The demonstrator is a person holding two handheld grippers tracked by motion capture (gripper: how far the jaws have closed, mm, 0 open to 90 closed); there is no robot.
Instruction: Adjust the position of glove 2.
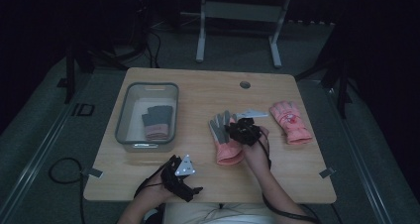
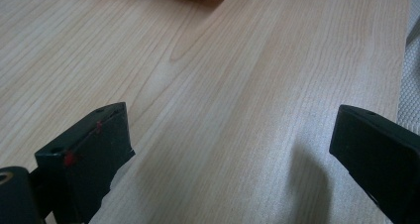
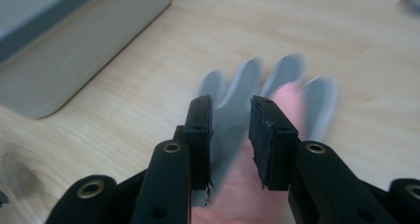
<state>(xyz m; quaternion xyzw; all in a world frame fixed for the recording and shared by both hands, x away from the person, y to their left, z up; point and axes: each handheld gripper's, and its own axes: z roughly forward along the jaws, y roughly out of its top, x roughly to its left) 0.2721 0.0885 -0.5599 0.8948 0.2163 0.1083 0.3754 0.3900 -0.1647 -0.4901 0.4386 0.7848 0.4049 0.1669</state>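
Pink-and-grey knitted glove, palm up on the wooden tabletop beneath the right gripper, whose fingers stand narrowly parted and seemingly not yet gripping, while the left gripper idles wide open; one glove already lies in the grey bin, another pink glove waits.

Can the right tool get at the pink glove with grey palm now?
Probably yes: the right tool hangs just over the glove, jaws slightly apart, nothing between them.
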